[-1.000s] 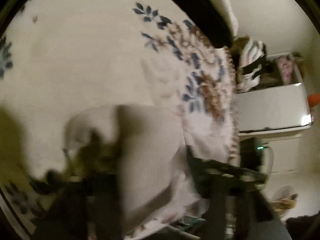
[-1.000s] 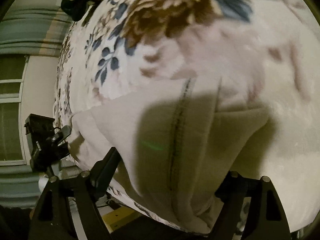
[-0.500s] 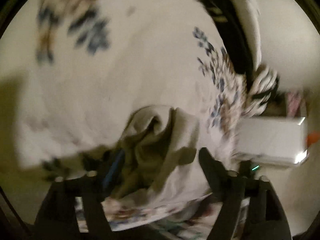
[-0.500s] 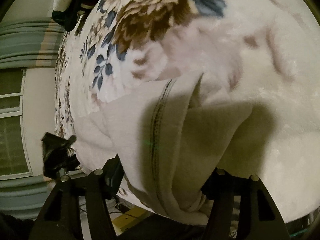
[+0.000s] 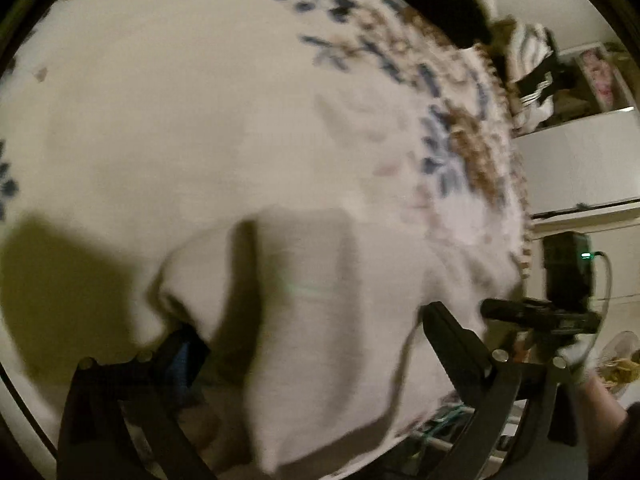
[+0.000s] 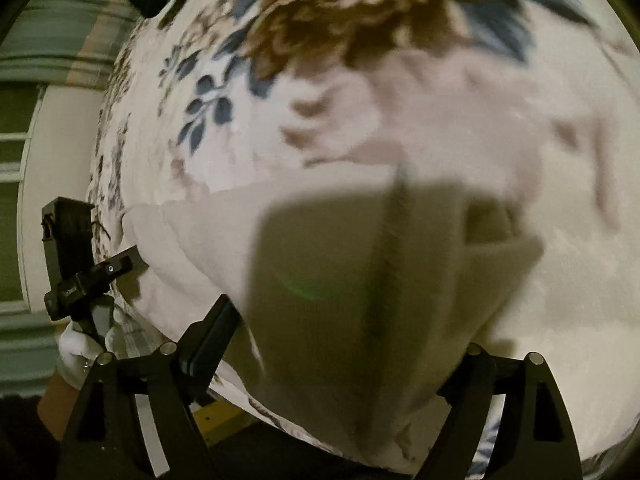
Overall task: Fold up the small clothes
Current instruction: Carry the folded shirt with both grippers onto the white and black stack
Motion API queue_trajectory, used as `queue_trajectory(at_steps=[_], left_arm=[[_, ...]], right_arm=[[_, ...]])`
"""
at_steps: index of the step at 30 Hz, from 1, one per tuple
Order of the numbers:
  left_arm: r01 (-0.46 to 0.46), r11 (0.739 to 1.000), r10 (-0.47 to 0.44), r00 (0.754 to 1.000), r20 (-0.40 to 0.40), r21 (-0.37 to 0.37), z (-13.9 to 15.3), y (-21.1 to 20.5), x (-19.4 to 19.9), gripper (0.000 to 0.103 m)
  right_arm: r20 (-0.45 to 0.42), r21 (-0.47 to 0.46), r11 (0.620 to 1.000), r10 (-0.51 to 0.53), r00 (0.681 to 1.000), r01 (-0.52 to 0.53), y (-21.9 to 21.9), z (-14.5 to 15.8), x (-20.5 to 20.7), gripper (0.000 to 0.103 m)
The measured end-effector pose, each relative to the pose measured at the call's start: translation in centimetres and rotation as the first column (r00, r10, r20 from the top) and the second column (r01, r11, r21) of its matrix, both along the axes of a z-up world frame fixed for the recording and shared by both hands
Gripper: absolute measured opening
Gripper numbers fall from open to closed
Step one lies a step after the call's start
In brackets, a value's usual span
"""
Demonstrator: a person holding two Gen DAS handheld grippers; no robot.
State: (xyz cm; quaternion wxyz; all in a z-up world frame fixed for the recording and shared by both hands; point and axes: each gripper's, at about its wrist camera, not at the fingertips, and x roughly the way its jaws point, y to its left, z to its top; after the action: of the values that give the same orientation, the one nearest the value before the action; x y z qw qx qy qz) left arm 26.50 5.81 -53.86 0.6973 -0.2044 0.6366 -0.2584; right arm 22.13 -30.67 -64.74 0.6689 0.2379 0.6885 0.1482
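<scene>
A small white garment (image 5: 320,300) lies folded on the floral blanket (image 5: 180,120), near the bed's front edge. My left gripper (image 5: 316,348) straddles its near part; the jaws are opening wide and the cloth lies loose between them. In the right wrist view the same garment (image 6: 340,280), with a dark seam down its middle, sits between the fingers of my right gripper (image 6: 340,356). Those jaws are opening too, and the right fingertip is hidden behind the cloth. Each gripper shows at the edge of the other's view.
A white-gloved hand (image 6: 80,344) holds the left gripper. A white cabinet (image 5: 580,168) stands past the bed's right side, with a heap of striped clothes (image 5: 532,76) beside it. A window (image 6: 16,200) is left of the bed. Dark fabric (image 5: 440,0) lies at the blanket's far edge.
The left jaws have spread wide and the garment, bunched up between them half a second ago, now lies flatter. The right jaws are slightly wider and the fold there has settled.
</scene>
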Motion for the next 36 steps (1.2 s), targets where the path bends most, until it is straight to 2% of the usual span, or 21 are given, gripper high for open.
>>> queue_trajectory(at_steps=[1, 2, 3, 4, 6, 7, 8, 9, 10, 13, 14, 16, 18, 19, 21, 27, 31, 33, 36], left_arm=[[-0.013, 0.997, 0.012, 1.0, -0.007, -0.075, 0.2, 0.0, -0.2, 0.066], [-0.025, 0.993, 0.023, 1.0, -0.018, -0.118, 0.2, 0.1, -0.3, 0.052], [-0.041, 0.985, 0.036, 0.999, -0.036, -0.168, 0.1, 0.2, -0.4, 0.05], [-0.081, 0.967, 0.066, 0.995, -0.069, -0.243, -0.3, 0.7, -0.5, 0.048], [-0.172, 0.93, 0.133, 0.981, -0.139, -0.326, -1.6, 1.6, -0.6, 0.048], [-0.228, 0.905, 0.166, 0.966, -0.196, -0.358, -2.7, 2.4, -0.6, 0.048], [-0.259, 0.903, 0.188, 0.956, -0.225, -0.343, -3.7, 3.2, -0.7, 0.048], [-0.28, 0.901, 0.205, 0.948, -0.243, -0.333, -4.7, 3.9, -0.8, 0.049], [-0.278, 0.889, 0.193, 0.948, -0.253, -0.363, -5.0, 4.0, -0.8, 0.052], [-0.215, 0.909, 0.137, 0.963, -0.231, -0.356, -4.7, 3.2, -0.3, 0.06], [-0.203, 0.915, 0.128, 0.966, -0.225, -0.35, -4.6, 2.9, -0.1, 0.061], [-0.193, 0.923, 0.125, 0.969, -0.215, -0.333, -4.5, 2.5, 0.1, 0.061], [-0.19, 0.931, 0.137, 0.973, -0.184, -0.311, -4.0, 2.2, -0.1, 0.06], [-0.178, 0.941, 0.139, 0.979, -0.152, -0.288, -3.3, 2.1, -0.4, 0.056], [-0.173, 0.942, 0.14, 0.981, -0.133, -0.288, -2.6, 2.0, -0.7, 0.052], [-0.175, 0.942, 0.152, 0.983, -0.1, -0.287, 2.1, 1.4, 0.5, 0.051], [-0.151, 0.942, 0.136, 0.988, -0.069, -0.298, 6.4, 1.4, 2.3, 0.051], [-0.14, 0.941, 0.135, 0.99, -0.038, -0.308, 9.8, 0.9, 4.1, 0.051], [-0.136, 0.942, 0.14, 0.99, -0.008, -0.308, 13.4, 0.5, 7.4, 0.051]], right_arm=[[0.009, 0.007, 1.0, 0.007, 1.0, -0.008, 0.2, 0.1, 0.1, 0.083], [0.022, 0.016, 1.0, 0.017, 1.0, -0.018, 0.4, 0.2, 0.1, 0.071], [0.028, 0.019, 1.0, 0.021, 0.999, -0.021, 0.5, 0.3, 0.1, 0.061], [0.031, 0.048, 0.999, 0.02, 0.999, -0.021, 0.4, 0.4, 0.0, 0.045], [0.029, 0.097, 0.995, 0.003, 1.0, -0.005, 0.1, 0.5, -0.2, 0.039], [0.012, 0.166, 0.986, -0.028, 1.0, 0.026, -0.4, 0.4, -0.3, 0.038], [-0.012, 0.233, 0.97, -0.071, 0.997, 0.072, -1.2, 0.0, -0.5, 0.038], [-0.027, 0.241, 0.965, -0.103, 0.994, 0.107, -1.9, -0.4, -0.6, 0.038], [-0.054, 0.244, 0.961, -0.123, 0.991, 0.132, -2.6, -1.0, -0.8, 0.04], [-0.101, 0.232, 0.961, -0.131, 0.986, 0.152, -3.2, -1.8, -1.2, 0.061], [-0.105, 0.227, 0.963, -0.127, 0.986, 0.148, -3.2, -1.8, -1.3, 0.066], [-0.096, 0.208, 0.969, -0.113, 0.989, 0.131, -2.9, -1.4, -1.3, 0.072], [-0.089, 0.196, 0.975, -0.089, 0.992, 0.106, -2.5, -1.4, -1.5, 0.072], [-0.082, 0.188, 0.977, -0.088, 0.993, 0.102, -2.3, -1.5, -1.5, 0.072], [-0.06, 0.185, 0.975, -0.115, 0.992, 0.124, -2.1, -1.3, -1.6, 0.039], [-0.031, 0.194, 0.969, -0.149, 0.988, 0.152, -1.4, 2.4, -1.3, 0.035], [-0.003, 0.179, 0.97, -0.166, 0.986, 0.164, -1.4, 6.8, -0.4, 0.035], [0.021, 0.186, 0.967, -0.18, 0.983, 0.173, -1.6, 9.7, 0.5, 0.035], [0.078, 0.187, 0.968, -0.185, 0.98, 0.168, -1.5, 14.5, 3.1, 0.035]])
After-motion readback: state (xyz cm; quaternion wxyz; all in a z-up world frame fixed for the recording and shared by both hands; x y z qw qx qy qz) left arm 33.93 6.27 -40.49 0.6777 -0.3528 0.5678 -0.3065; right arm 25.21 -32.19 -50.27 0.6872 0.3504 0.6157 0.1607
